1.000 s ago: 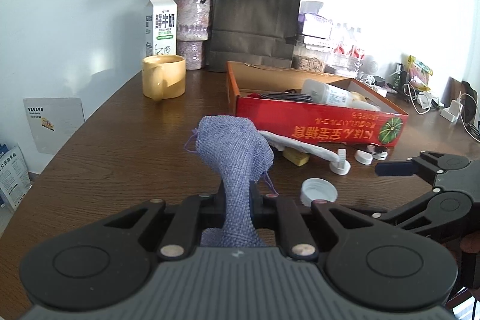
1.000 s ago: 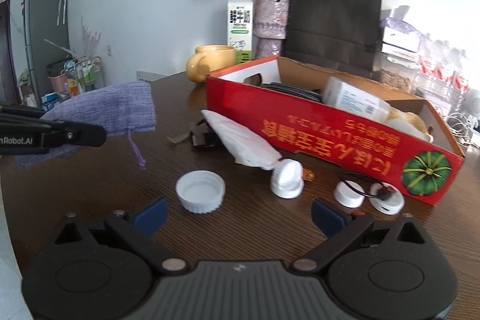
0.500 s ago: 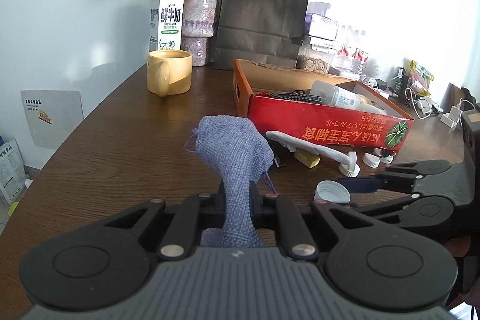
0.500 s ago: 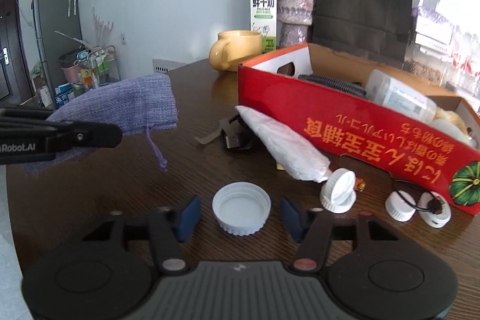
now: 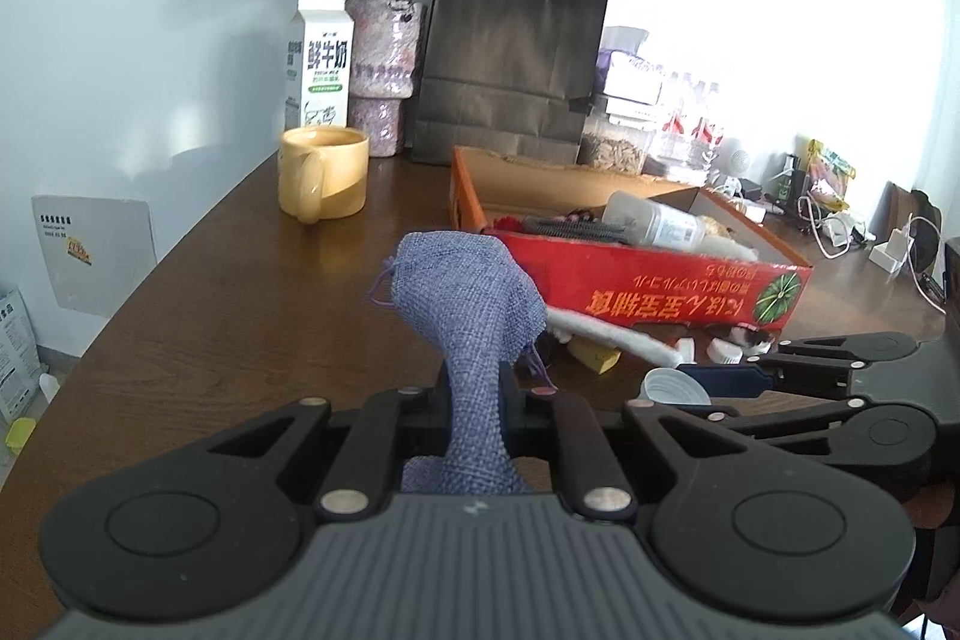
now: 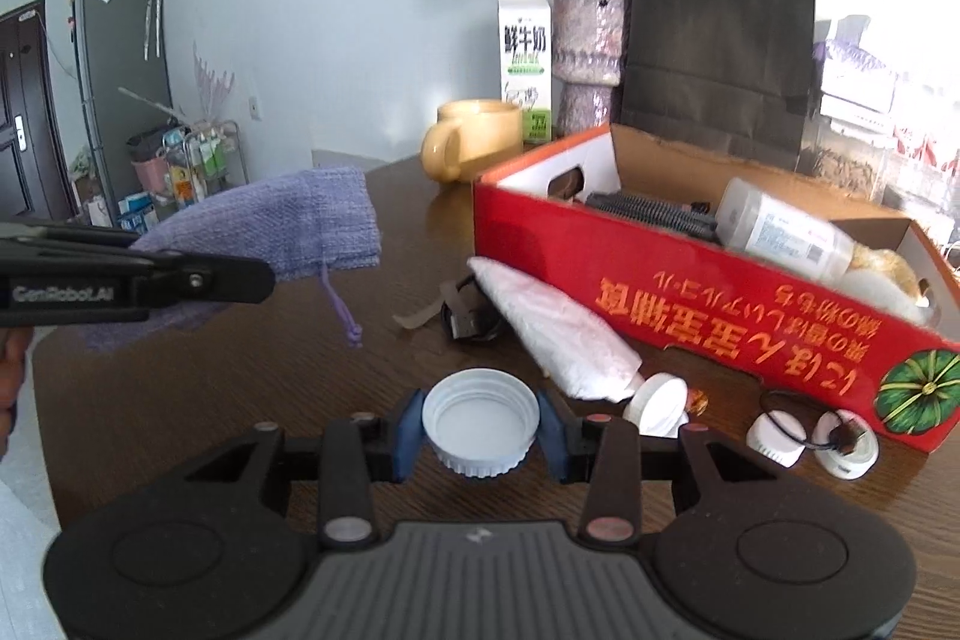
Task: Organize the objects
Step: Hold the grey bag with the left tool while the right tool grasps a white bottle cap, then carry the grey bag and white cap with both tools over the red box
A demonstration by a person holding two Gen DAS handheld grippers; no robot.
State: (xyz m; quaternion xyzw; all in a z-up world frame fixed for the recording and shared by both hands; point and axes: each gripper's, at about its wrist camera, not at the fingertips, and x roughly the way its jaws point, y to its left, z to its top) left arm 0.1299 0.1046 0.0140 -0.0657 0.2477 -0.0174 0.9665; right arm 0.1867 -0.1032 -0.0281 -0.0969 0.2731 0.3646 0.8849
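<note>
My left gripper (image 5: 477, 400) is shut on the neck of a purple woven drawstring pouch (image 5: 462, 280), held up above the brown table (image 5: 240, 310). In the right wrist view the pouch (image 6: 288, 226) hangs at the left beyond that gripper's finger (image 6: 240, 280). My right gripper (image 6: 480, 430) is low on the table with its jaws closing on a white screw cap (image 6: 480, 418). The cap lies open side up, and the blue pads touch its ribbed rim on both sides. In the left wrist view the cap (image 5: 663, 383) shows at the right gripper's fingertip (image 5: 720, 379).
A red cardboard box (image 6: 690, 292) holding a bottle and a comb stands at the right. In front of it lie a white tube (image 6: 552, 334), a dark clip (image 6: 468, 319) and small white caps (image 6: 777, 436). A yellow mug (image 6: 471, 139), milk carton (image 6: 525, 58), flower vase (image 6: 585, 52) and black paper bag (image 6: 720, 40) stand behind.
My right gripper moved forward around the white cap and its jaws came in from wide apart to touch its rim. The left gripper still holds the pouch.
</note>
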